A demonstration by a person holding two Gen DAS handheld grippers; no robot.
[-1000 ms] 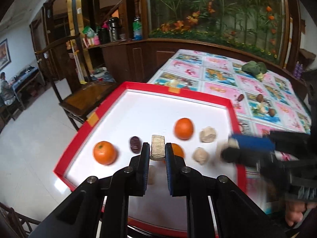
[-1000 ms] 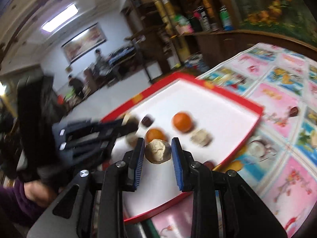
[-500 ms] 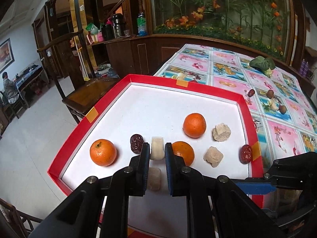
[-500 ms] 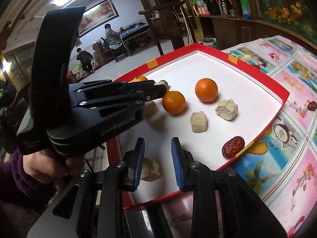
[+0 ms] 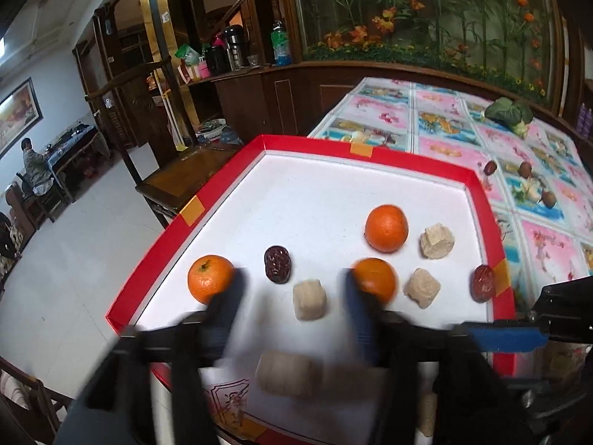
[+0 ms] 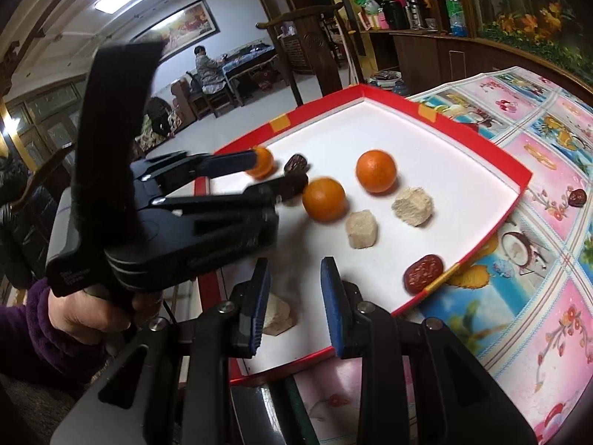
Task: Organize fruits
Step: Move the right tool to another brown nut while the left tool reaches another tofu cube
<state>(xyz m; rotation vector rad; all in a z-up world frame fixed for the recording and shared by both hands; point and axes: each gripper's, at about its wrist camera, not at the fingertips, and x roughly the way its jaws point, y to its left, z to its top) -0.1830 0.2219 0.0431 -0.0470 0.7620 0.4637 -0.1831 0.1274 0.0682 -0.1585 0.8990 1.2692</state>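
Observation:
A red-rimmed white tray (image 5: 315, 144) (image 6: 481, 148) holds three oranges (image 5: 386, 228) (image 6: 376, 170), several beige cakes (image 5: 421, 287) (image 6: 361, 229), a dark date (image 5: 277, 269) and a red date (image 5: 483, 283) (image 6: 422, 272). My left gripper (image 5: 292, 296) (image 6: 274, 174) is open wide and blurred; one beige cake (image 5: 309, 298) lies on the tray floor between its fingers. Another beige cake (image 5: 285, 369) lies nearer the front. My right gripper (image 6: 294, 289) is open over the tray's front part, and a beige cake (image 6: 276, 313) rests beside its left finger.
A flowered tablecloth (image 5: 444, 126) carries a green vegetable (image 5: 506, 113) and loose dates (image 5: 524, 168) (image 6: 577, 197). A wooden chair (image 5: 185, 178) stands left of the tray. A hand in a purple sleeve (image 6: 85, 315) holds the left gripper.
My left gripper opened and let go of its beige cake, which now lies on the tray. The right gripper dropped its cake earlier and stays open.

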